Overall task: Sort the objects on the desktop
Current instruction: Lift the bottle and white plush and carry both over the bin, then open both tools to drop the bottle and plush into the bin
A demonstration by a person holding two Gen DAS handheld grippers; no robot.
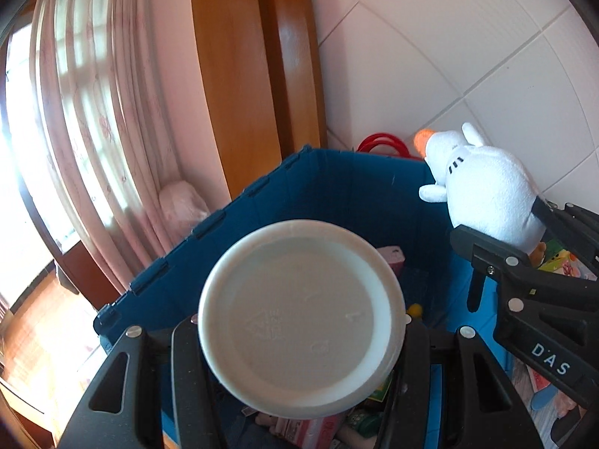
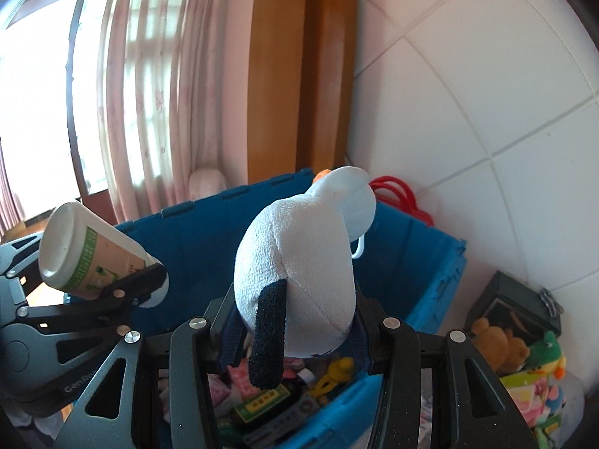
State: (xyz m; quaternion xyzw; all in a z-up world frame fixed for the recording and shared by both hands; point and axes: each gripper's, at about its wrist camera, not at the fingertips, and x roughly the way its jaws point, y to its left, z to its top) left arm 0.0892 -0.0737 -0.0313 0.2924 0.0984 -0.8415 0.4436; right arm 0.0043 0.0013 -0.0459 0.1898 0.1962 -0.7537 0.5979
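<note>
Left gripper [image 1: 299, 340] clamped on a lidded paper cup [image 1: 301, 318], jaws part-open against its sides; white lid facing the lens, filling the space between the fingers; seen from the right wrist view as a brown-and-green cup [image 2: 90, 249] tilted lid-up to the left, held above the near left corner of the bin.

Right gripper [image 2: 295, 333] closed on a white plush bird [image 2: 295, 269], jaws pressing its lower body from both sides; dark tail hanging down between the fingers toward the lens; head and orange beak pointing away, beyond the fingertips.

Ahead of and below both pairs of jaws, an open blue plastic bin [image 2: 430, 265] against a white tiled wall [image 2: 486, 93]; inside (only partly visible under the fingers) a jumble of small things: a yellow toy figure [image 2: 337, 370], a dark box with a green-and-yellow label [image 2: 265, 404], pink packets [image 2: 228, 381]; the rest too cluttered to name.

Right of the right jaws, outside the bin, a second heap: a brown teddy bear [image 2: 494, 340], a green plush [image 2: 546, 351], a dark box [image 2: 520, 299] behind them.

Beyond the bin's far rim, red loop handles [image 2: 400, 191]; farther left, a wooden door frame [image 2: 277, 75] and pink curtains [image 2: 149, 93].
</note>
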